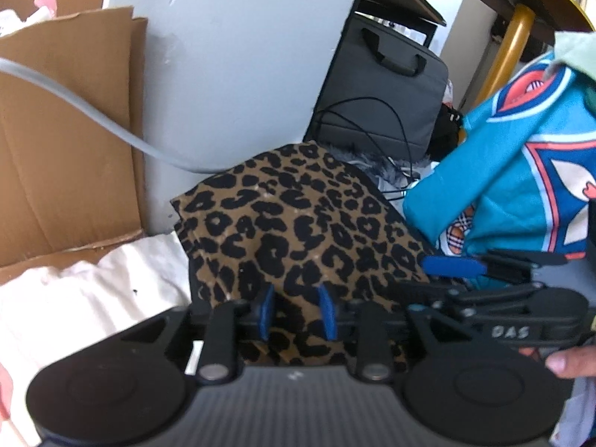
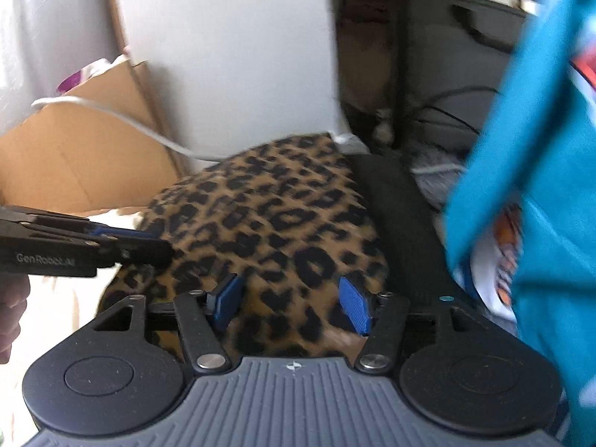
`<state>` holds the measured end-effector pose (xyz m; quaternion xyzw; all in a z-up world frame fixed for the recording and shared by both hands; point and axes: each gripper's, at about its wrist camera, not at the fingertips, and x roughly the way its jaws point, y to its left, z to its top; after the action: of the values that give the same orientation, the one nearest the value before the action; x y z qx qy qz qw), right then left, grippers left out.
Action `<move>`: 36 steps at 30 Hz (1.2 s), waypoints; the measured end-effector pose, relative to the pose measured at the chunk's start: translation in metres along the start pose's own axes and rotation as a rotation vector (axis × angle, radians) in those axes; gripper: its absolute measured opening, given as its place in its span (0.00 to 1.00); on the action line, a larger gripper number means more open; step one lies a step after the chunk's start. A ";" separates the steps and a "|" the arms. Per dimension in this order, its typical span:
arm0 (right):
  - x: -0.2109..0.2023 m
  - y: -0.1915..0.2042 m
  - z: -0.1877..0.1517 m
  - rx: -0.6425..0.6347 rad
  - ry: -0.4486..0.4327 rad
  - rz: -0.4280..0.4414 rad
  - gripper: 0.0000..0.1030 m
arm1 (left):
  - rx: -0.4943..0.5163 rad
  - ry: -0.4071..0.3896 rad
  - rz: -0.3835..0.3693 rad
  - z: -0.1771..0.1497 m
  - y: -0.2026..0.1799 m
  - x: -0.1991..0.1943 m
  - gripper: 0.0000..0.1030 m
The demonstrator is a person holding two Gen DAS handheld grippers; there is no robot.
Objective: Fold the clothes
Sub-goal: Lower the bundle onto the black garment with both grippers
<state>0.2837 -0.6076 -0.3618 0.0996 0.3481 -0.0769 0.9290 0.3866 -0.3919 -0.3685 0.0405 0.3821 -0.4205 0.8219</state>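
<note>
Leopard-print garment [image 1: 298, 223], tan with black spots, lay folded into a thick, roughly squared stack at the centre of both wrist views, its edges layered at 9 o'clock and a black band [image 2: 402, 223] running along its 3 o'clock side. It rested on white bedding [image 1: 74, 298] that spread toward 8 o'clock.

Left gripper [image 1: 298, 314] hovered at the near edge of the stack with its blue pads [image 1: 266, 313] a narrow gap apart, leopard cloth showing between them; whether they pinched any of it could not be told. Right gripper [image 2: 292, 303] stood with its pads [image 2: 354, 303] spread wide over the near part of the stack, clasping nothing. In the left view the right gripper [image 1: 458, 266] came in from 3 o'clock, a fingertip [image 1: 562, 363] of the person's hand on its body; in the right view the left gripper [image 2: 130, 242] reached in from 9 o'clock to the stack's edge.

At 2 to 3 o'clock hung a teal printed garment [image 1: 521, 171] with orange and white shapes. Behind the stack at 12 o'clock stood a white wall [image 1: 242, 56], with flattened cardboard [image 1: 67, 149] at 10 o'clock and a grey cable [image 1: 93, 115] sagging across it. A grey laptop bag [image 1: 383, 89] with black cords [image 1: 372, 111] leaned at 1 o'clock, under a dark round surface on a yellow leg [image 1: 503, 52].
</note>
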 end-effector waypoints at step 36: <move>-0.065 -0.027 -0.072 0.292 -0.011 -0.124 0.25 | 0.108 -0.025 -0.008 -0.019 -0.032 -0.030 0.23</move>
<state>0.1842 -0.6118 -0.3759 0.2116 0.3336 -0.1847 0.8999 0.3420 -0.3857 -0.3538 0.0783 0.3487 -0.4441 0.8216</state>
